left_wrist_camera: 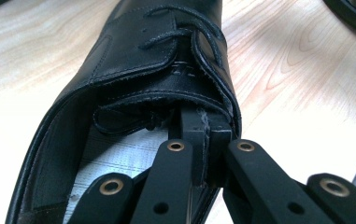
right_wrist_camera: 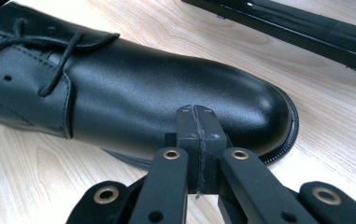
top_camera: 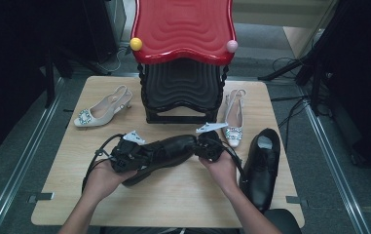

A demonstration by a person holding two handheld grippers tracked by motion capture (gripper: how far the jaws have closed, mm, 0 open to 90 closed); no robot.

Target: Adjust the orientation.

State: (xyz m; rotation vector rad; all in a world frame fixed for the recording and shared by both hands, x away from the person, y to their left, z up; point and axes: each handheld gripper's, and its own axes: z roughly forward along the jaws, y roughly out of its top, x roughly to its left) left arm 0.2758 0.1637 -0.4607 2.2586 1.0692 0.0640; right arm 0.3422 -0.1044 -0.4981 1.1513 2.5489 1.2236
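High view: black leather lace-up shoe (top_camera: pixel 166 151) lies mid-tabletop (top_camera: pixel 173 204), spanned between both hands. Left gripper (left_wrist_camera: pixel 202 135) has its jaws clamped on the collar edge, probably to steer the heel; right gripper (right_wrist_camera: pixel 197 126) rests closed and empty against the toe, steadying it.

A red stool (top_camera: pixel 183 29), two cream heels (top_camera: pixel 102 108) (top_camera: pixel 233 119) and another black shoe (top_camera: pixel 263 165) share the table (top_camera: pixel 173 200).

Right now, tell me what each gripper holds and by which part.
The left gripper is shut on the black shoe's collar edge beside the laces. The right gripper is shut at the shoe's toe; whether it pinches anything cannot be told.
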